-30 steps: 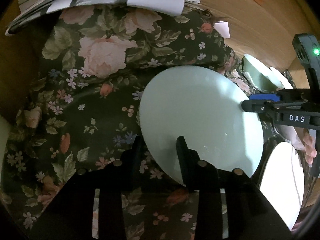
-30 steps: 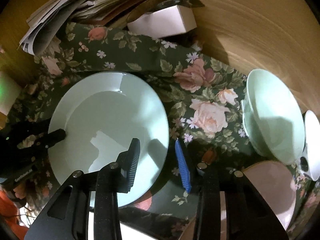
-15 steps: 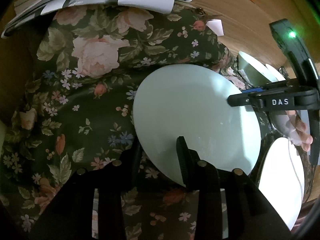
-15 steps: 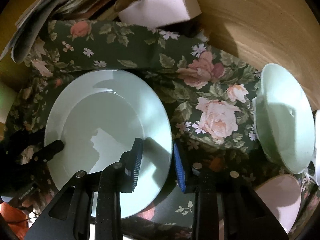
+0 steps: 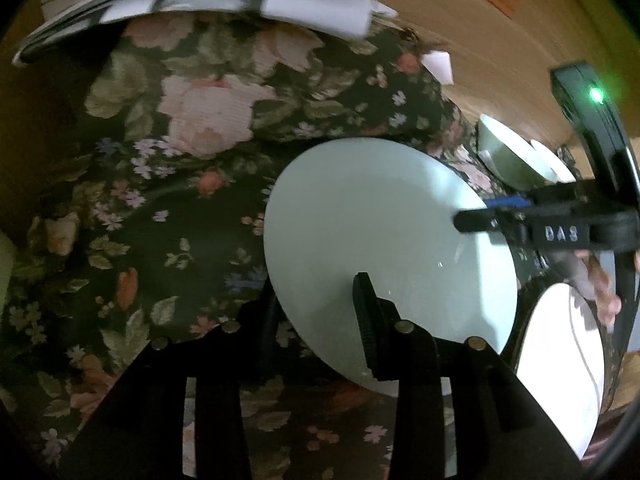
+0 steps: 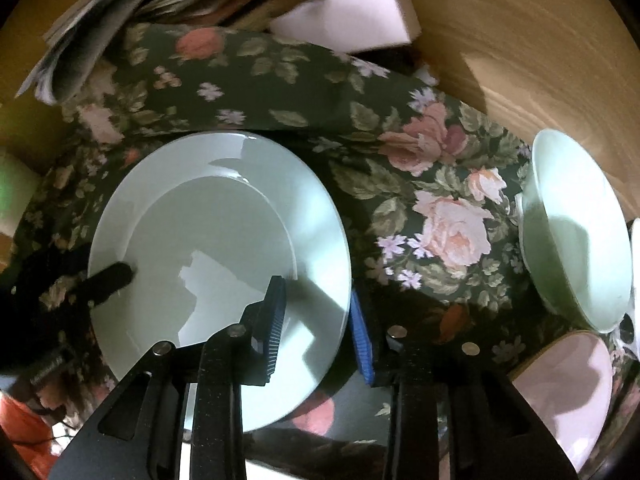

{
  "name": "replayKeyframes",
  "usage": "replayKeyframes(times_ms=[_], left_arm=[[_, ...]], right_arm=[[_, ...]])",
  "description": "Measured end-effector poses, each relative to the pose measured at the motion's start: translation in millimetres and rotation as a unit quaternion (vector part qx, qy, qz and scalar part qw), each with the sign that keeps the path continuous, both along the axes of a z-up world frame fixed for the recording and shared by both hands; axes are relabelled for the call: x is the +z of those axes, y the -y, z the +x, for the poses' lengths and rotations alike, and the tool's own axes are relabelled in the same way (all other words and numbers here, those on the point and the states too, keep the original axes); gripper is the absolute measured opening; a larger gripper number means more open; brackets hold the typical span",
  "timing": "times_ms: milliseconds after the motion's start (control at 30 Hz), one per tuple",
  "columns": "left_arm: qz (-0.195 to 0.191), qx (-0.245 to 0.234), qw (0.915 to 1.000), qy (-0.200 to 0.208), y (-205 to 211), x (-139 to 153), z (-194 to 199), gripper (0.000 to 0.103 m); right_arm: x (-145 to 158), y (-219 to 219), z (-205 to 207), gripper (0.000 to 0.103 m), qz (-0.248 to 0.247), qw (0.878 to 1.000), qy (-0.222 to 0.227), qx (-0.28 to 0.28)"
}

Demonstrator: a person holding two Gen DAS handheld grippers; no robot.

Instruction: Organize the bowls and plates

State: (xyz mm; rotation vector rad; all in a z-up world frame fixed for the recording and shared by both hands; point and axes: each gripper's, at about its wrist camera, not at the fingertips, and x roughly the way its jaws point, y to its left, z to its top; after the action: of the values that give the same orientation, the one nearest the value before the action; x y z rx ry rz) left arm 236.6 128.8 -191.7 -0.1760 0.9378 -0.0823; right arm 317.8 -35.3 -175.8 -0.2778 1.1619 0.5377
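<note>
A pale green plate (image 5: 384, 236) (image 6: 224, 248) is held over the floral cloth (image 5: 160, 208) (image 6: 400, 184) by both grippers. My left gripper (image 5: 316, 312) straddles its near rim, one finger above and one below, gripping it. My right gripper (image 6: 316, 316) grips the opposite rim the same way, blue pads on either side; it also shows in the left wrist view (image 5: 520, 216). A pale green bowl (image 6: 576, 232) (image 5: 508, 156) stands on the cloth to the right. A pink bowl (image 6: 568, 384) sits nearer, at lower right.
A stack of papers (image 5: 200, 4) (image 6: 92, 28) lies at the cloth's far edge. A white box (image 6: 352, 20) sits beside them on the wooden table (image 6: 520, 48). A white plate (image 5: 560, 360) lies at the right of the left wrist view.
The plate has tilted and shifted slightly with both grippers on its rims. The right gripper has closed in on the rim. The bowls have not moved.
</note>
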Motion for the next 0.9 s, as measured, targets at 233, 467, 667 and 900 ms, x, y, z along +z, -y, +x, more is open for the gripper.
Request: replayKeyframes(times_ms=[233,467,667,900], left_arm=[[-0.01,0.025,0.9996,0.01,-14,10,-11,0.035],[0.0,0.027,0.9993,0.027,-14,25,-28,0.035],[0.0,0.026,0.9989,0.038,-12,37,-39,0.035],[0.002,0.027,0.9981,0.055,-10,57,-59,0.035]], right_arm=[[9,4,-18,0.022,0.045,0.999,0.015,-0.001],[25,11,-28,0.021,0.075,0.997,0.029,0.003],[48,21,-46,0.021,0.086,0.995,0.055,0.003],[66,37,-67,0.021,0.103,0.992,0.071,0.0]])
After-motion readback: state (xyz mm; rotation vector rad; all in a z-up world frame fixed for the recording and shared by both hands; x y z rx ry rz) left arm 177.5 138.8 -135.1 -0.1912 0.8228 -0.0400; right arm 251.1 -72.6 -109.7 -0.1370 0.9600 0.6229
